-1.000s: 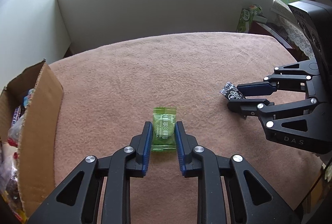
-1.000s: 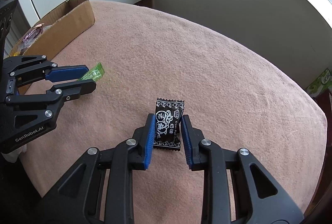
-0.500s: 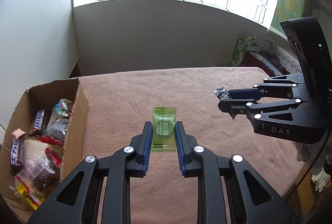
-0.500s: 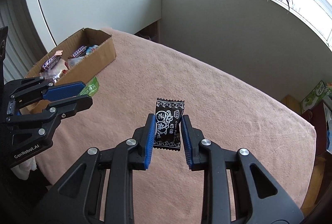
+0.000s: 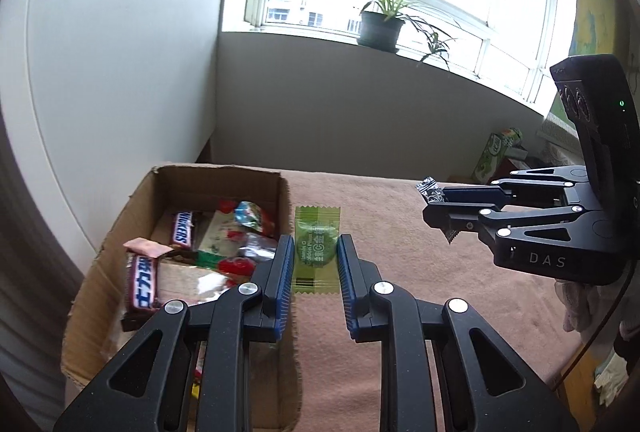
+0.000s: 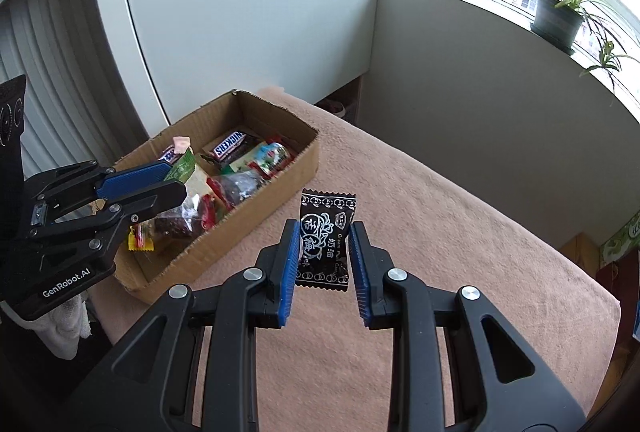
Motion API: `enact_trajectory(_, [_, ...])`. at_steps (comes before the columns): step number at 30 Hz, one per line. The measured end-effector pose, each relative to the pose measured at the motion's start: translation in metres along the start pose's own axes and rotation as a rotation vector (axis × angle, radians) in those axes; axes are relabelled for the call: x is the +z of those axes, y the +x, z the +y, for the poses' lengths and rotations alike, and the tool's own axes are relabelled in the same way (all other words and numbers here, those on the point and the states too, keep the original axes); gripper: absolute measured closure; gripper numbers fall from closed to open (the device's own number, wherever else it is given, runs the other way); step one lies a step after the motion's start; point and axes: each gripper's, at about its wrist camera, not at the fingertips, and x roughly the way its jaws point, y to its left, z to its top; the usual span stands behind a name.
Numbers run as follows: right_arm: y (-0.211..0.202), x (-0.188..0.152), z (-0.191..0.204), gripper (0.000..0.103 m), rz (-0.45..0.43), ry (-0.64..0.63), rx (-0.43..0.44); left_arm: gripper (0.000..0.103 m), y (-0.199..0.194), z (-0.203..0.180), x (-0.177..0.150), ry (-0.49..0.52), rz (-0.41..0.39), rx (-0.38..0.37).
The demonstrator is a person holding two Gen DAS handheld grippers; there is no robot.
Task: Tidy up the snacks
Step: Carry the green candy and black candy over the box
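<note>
Gripping a green candy (image 5: pixel 316 252), the left hand-held gripper (image 5: pixel 313 258) hangs by the right wall of the cardboard box (image 5: pixel 102 280), blue pads pinching the wrapper's sides. Right hand-held gripper (image 6: pixel 323 250) is clamped on a black cream-puff candy (image 6: pixel 326 238) above the pink-covered tabletop (image 6: pixel 460 232), near the box. Box holds Snickers bars (image 6: pixel 229 145) and mixed snack packets.

R gripper (image 6: pixel 323 252) clamps black candy (image 6: pixel 326 238), just right of cardboard box (image 6: pixel 280 188). L gripper (image 6: pixel 176 182) over box w/ green wrapper (image 6: pixel 182 166), probably pinched.
</note>
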Motion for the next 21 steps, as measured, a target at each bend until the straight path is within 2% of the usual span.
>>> enact_trajectory(10, [0.038,0.036,0.047,0.077,0.011,-0.036,0.079,0.083,-0.011,0.053,-0.005,-0.063,-0.018,0.088])
enact_trajectory(21, [0.075,0.053,0.067,0.077,0.042,-0.036,0.136,0.083,-0.011,0.078,-0.011,-0.077,-0.016,0.143])
